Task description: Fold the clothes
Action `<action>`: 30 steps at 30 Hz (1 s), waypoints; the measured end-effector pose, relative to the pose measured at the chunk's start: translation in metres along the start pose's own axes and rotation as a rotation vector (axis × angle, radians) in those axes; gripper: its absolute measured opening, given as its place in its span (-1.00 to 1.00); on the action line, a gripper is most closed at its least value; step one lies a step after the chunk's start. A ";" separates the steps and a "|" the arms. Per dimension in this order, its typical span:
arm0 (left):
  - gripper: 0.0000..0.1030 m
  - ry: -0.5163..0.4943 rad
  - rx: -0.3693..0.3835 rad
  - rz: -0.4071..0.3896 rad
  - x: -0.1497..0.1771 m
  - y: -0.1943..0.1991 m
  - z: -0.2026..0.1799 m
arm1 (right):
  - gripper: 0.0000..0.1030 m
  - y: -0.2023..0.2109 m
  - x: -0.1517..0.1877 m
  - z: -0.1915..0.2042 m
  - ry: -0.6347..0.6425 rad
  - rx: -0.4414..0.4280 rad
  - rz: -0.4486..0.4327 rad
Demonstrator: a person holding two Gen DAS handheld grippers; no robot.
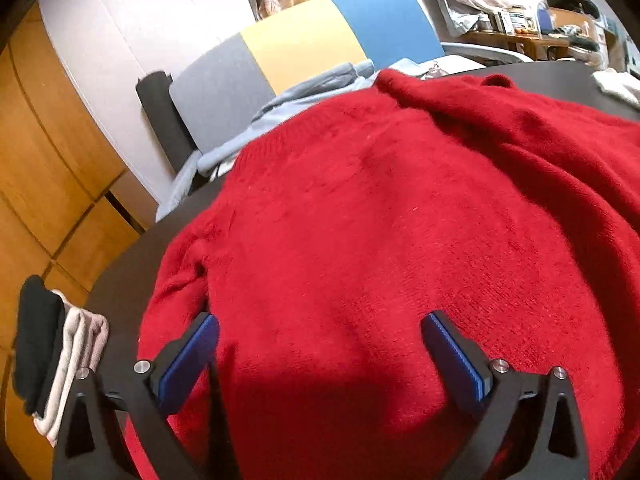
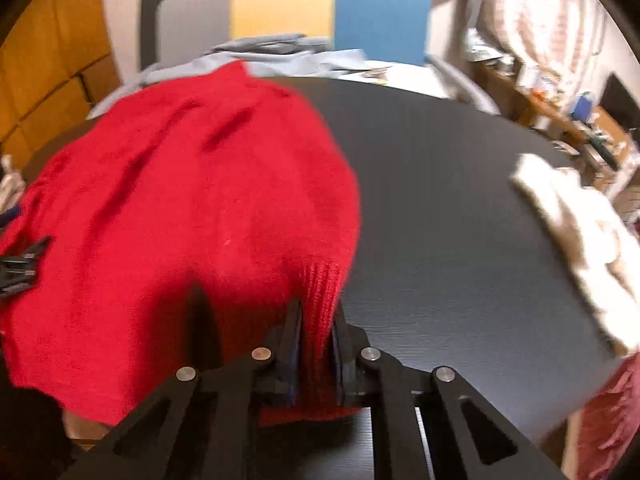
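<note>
Covering my dark round table before a grey-yellow-blue chair back, the red sweater lies spread; my left gripper hovers spread-fingered above it, my right gripper pinching its ribbed cuff.

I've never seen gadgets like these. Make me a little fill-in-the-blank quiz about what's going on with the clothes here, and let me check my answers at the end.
1. The sweater spread over the dark table is coloured ____.
2. The right claw is clamped on the sweater's ribbed ____.
3. The left claw hovers over the sweater with its blue-padded fingers wide ____.
4. Behind the table stands a panel in grey, ____ and blue.

Missing words: red; cuff; open; yellow
</note>
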State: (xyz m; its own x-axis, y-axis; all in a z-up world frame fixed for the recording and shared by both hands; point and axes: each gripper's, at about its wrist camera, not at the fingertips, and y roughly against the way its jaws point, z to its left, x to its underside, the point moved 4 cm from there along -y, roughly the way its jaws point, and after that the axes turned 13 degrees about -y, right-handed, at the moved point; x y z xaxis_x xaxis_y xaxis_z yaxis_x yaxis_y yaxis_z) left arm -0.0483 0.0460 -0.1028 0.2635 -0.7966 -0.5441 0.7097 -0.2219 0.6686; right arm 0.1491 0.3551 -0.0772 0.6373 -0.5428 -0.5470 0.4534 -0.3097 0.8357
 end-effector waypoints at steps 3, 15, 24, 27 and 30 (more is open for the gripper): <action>1.00 0.031 0.034 0.018 0.010 -0.005 0.015 | -0.79 0.001 -0.017 -0.044 -0.008 0.125 -0.022; 1.00 0.271 0.163 0.082 0.026 -0.026 0.037 | -0.77 -0.056 -0.072 -0.186 -0.249 0.468 0.011; 0.99 0.220 0.113 0.083 0.030 0.000 0.035 | -0.40 0.021 -0.051 -0.070 -0.403 -0.021 -0.152; 0.99 0.220 0.099 0.084 0.041 0.014 0.034 | -0.33 0.040 -0.018 0.026 -0.307 -0.384 -0.048; 0.99 0.237 0.091 0.094 0.054 0.025 0.035 | -0.33 0.048 0.018 0.122 -0.146 -0.550 0.051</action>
State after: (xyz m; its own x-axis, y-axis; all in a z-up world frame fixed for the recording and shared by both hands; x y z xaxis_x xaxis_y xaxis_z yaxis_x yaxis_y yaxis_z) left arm -0.0390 -0.0221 -0.0975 0.4787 -0.6644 -0.5739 0.6163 -0.2113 0.7587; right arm 0.1067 0.2350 -0.0410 0.5917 -0.6610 -0.4616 0.7070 0.1504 0.6910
